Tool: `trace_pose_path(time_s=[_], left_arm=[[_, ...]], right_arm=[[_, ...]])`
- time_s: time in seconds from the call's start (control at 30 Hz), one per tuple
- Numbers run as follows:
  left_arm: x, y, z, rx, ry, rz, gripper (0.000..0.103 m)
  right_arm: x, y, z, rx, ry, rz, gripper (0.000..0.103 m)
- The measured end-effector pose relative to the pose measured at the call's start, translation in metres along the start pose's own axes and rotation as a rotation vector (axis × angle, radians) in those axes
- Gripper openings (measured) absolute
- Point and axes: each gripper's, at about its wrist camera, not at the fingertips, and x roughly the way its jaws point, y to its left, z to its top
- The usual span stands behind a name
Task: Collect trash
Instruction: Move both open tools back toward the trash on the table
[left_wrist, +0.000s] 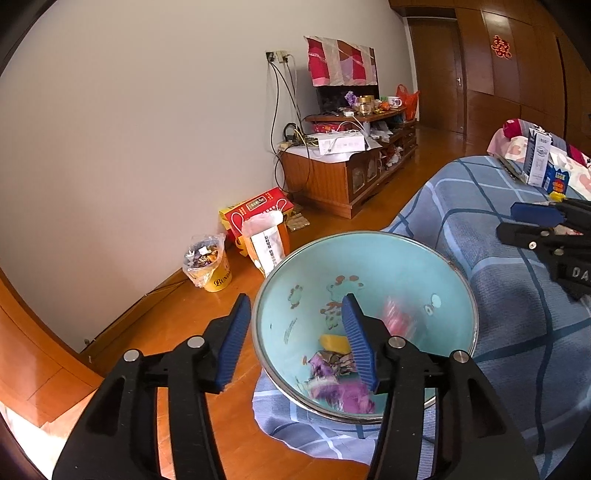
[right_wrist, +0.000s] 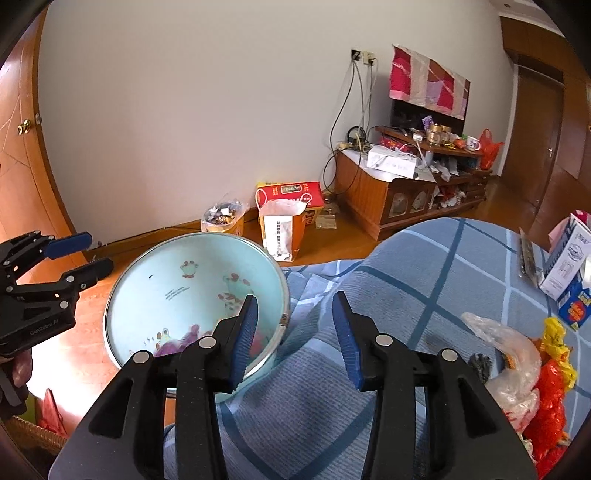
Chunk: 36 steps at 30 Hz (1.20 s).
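Far off by the wall stand a bin and a white bag. Your basin sits at the bed's near-left edge, wrappers inside. Left gripper straddles its rim, right gripper above the bedcover — both half open, empty, angled down.

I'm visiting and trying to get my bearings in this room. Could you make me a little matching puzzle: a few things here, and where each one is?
Things:
1. purple wrappers
2. milk carton
3. yellow bucket
4. white box

Places:
A. on the wooden cabinet
B. on the floor by the wall
C. inside the blue basin
D. on the checked blanket

Pairs: 1-C, 2-D, 3-B, 4-A
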Motion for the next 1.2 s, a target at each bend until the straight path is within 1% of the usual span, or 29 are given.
trace_pose_path(time_s=[0.07, 0.1, 0.17, 0.27, 0.4, 0.5, 0.6, 0.63, 0.7, 0.77, 0.93, 1.03, 1.1, 1.17, 1.2], left_arm=[[0.0, -0.003, -0.002, -0.004, 0.001, -0.009, 0.063], [0.0, -0.007, -0.004, -0.002, 0.001, -0.016, 0.066], [0.002, -0.014, -0.006, 0.011, 0.011, -0.033, 0.067], [0.008, -0.04, -0.013, 0.055, 0.038, -0.081, 0.067], [0.013, -0.075, -0.019, 0.134, 0.045, -0.124, 0.067], [0.011, -0.095, -0.015, 0.162, 0.032, -0.153, 0.067], [0.01, -0.113, -0.01, 0.184, 0.021, -0.176, 0.07], [0.01, -0.12, -0.009, 0.193, 0.019, -0.183, 0.072], [0.009, -0.133, -0.008, 0.206, 0.013, -0.197, 0.073], [0.008, -0.145, -0.007, 0.22, 0.011, -0.213, 0.073], [0.002, -0.167, -0.004, 0.243, -0.001, -0.243, 0.073], [-0.001, -0.173, -0.003, 0.246, -0.007, -0.259, 0.074], [-0.002, -0.175, -0.003, 0.251, -0.009, -0.262, 0.074], [-0.002, -0.176, -0.003, 0.252, -0.006, -0.265, 0.074], [-0.002, -0.177, -0.004, 0.253, -0.004, -0.266, 0.074]], right_arm=[[-0.008, -0.005, -0.003, 0.003, -0.009, -0.008, 0.044], [-0.014, -0.008, -0.005, 0.006, -0.016, -0.016, 0.044], [-0.029, -0.02, -0.011, 0.017, -0.03, -0.044, 0.045], [-0.057, -0.047, -0.027, 0.052, -0.05, -0.117, 0.046], [-0.101, -0.097, -0.06, 0.114, -0.064, -0.273, 0.049], [-0.127, -0.138, -0.089, 0.185, -0.049, -0.384, 0.051], [-0.146, -0.173, -0.117, 0.261, -0.027, -0.449, 0.051], [-0.149, -0.178, -0.123, 0.274, -0.024, -0.459, 0.051], [-0.155, -0.187, -0.135, 0.303, -0.014, -0.466, 0.051], [-0.154, -0.187, -0.141, 0.31, -0.012, -0.461, 0.051], [-0.148, -0.183, -0.144, 0.308, -0.015, -0.429, 0.053], [-0.136, -0.185, -0.143, 0.306, 0.021, -0.423, 0.053], [-0.13, -0.189, -0.143, 0.319, 0.043, -0.399, 0.05], [-0.126, -0.189, -0.143, 0.324, 0.066, -0.346, 0.038], [-0.125, -0.189, -0.142, 0.322, 0.074, -0.326, 0.036]])
